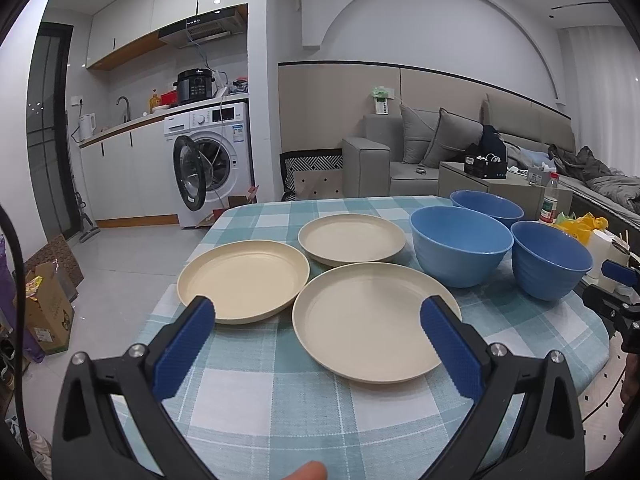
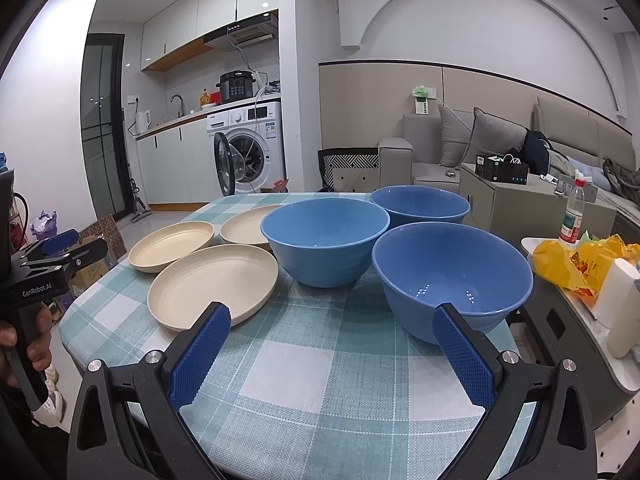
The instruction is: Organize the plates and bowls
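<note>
Our left tongs (image 1: pixel 318 314) are spread wide apart with nothing between the blue pads, hanging just above the near edge of the table (image 1: pixel 280 412). Past their tips sits the nearest plate (image 1: pixel 372 320), cream coloured, flat on the checked cloth. Its left neighbour, the second plate (image 1: pixel 243 280), lies just beside it, rims close or maybe touching, hard to say. The third plate (image 1: pixel 352 238) is behind those two, toward the far side.

Our right tongs (image 2: pixel 332 322) are gaping too, gripping nothing, over the same cloth. Their right pad is in front of the closest bowl (image 2: pixel 452 268), a blue one standing upright near the table's right edge. We can't tell if the pad touches it. A second bowl (image 2: pixel 325 236) stands to its left, and the third bowl (image 2: pixel 420 205) is behind, between them. All three bowls look empty and are bunched close together; plates on the left half, bowls on the right half.

In the right view we can also see the other tongs off to the left with a hand (image 2: pixel 24 352) around the handle. Further out on the right there's a yellow bag (image 2: pixel 568 264) and a water bottle (image 2: pixel 573 212) on a side surface, and a washing machine (image 1: pixel 212 160) with its door open at the back.
</note>
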`<state>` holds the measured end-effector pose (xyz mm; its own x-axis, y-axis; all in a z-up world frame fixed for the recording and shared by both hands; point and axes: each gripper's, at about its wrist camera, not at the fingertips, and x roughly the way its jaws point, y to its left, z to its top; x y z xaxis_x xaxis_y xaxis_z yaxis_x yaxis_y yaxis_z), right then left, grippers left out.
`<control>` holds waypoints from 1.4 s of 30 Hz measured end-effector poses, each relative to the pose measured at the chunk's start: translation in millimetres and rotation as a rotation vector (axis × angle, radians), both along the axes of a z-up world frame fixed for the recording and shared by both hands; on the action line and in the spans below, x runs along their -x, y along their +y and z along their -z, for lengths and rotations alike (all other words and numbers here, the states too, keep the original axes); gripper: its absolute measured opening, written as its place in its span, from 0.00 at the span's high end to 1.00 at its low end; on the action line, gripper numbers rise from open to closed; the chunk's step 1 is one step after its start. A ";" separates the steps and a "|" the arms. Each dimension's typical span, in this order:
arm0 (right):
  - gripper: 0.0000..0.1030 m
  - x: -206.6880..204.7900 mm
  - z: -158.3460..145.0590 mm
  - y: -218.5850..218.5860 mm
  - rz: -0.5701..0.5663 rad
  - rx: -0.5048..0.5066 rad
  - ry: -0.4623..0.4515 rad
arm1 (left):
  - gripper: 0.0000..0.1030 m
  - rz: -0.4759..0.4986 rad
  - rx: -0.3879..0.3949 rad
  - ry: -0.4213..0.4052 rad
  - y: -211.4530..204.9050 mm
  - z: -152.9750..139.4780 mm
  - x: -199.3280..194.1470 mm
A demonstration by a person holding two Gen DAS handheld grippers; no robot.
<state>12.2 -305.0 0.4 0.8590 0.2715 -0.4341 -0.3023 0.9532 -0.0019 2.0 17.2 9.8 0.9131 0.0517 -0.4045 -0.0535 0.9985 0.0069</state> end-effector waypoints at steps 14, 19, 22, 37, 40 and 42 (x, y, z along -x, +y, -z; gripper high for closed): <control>0.00 -9.6 -5.7 3.1 -0.002 -0.002 -0.007 | 0.00 -0.001 -0.013 0.001 3.6 -2.3 -1.6; 0.00 -14.7 -12.4 9.8 -0.015 0.010 -0.022 | 0.00 0.002 -0.014 -0.003 8.1 -7.0 -4.5; 0.00 -18.3 -17.2 15.3 -0.028 0.018 -0.035 | 0.00 -0.001 -0.021 0.002 10.1 -8.2 -7.6; 0.00 -41.0 -44.2 51.0 -0.106 0.051 -0.040 | 0.00 -0.064 -0.043 -0.016 44.1 -23.8 -20.9; 0.00 -47.3 -53.6 59.7 -0.123 0.050 -0.045 | 0.00 -0.082 -0.041 -0.016 54.4 -26.6 -23.3; 0.00 -53.8 -60.3 64.9 -0.135 0.046 -0.043 | 0.00 -0.099 -0.048 -0.015 59.5 -28.2 -26.1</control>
<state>66.1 -240.1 60.7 0.8339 0.3668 -0.4123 -0.4267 0.9024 -0.0602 28.1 76.7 38.1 0.9086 0.1605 -0.3857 -0.1520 0.9870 0.0528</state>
